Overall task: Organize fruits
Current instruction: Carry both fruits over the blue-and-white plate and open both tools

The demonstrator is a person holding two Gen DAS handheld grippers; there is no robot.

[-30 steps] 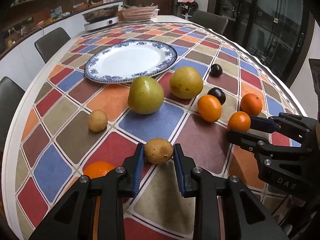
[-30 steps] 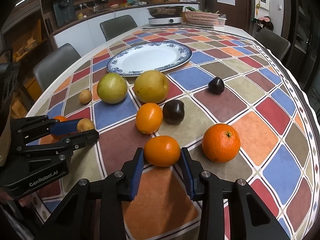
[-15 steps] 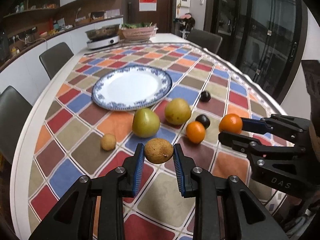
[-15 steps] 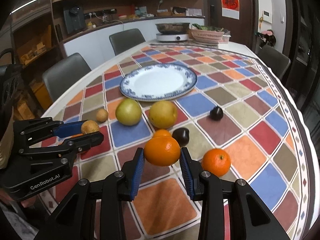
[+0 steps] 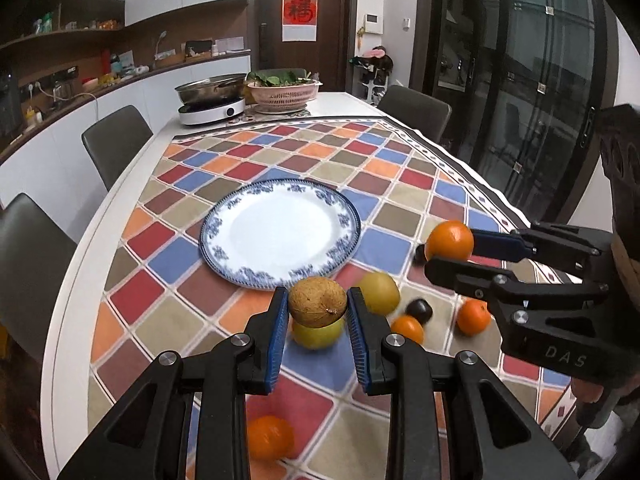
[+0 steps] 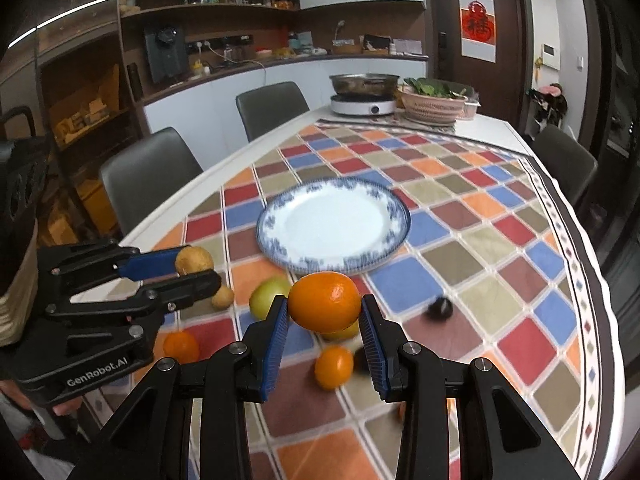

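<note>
My left gripper (image 5: 318, 306) is shut on a brown round fruit (image 5: 318, 299), held in the air above the checkered tablecloth. My right gripper (image 6: 324, 312) is shut on an orange (image 6: 325, 305), also lifted off the table. Each gripper shows in the other's view: the right one with its orange (image 5: 449, 240), the left one with its brown fruit (image 6: 195, 260). An empty white plate with a blue rim (image 5: 280, 232) (image 6: 332, 232) lies ahead of both. On the cloth below lie a green pear (image 6: 270, 297), a yellow pear (image 5: 380, 292), a dark plum (image 5: 419, 309), oranges (image 5: 474, 316) (image 6: 334, 366) and a small brown fruit (image 6: 223, 297).
An induction cooker with a steel pot (image 5: 212, 104) and a pink basket of greens (image 5: 282, 92) stand at the table's far end. Grey chairs (image 5: 116, 140) (image 6: 148, 176) line the left side, another (image 5: 412, 112) the right. One orange (image 5: 269, 436) lies near the front edge.
Both grippers have risen from the table, each carrying its fruit. The fruits left on the cloth now sit lower and smaller in both views.
</note>
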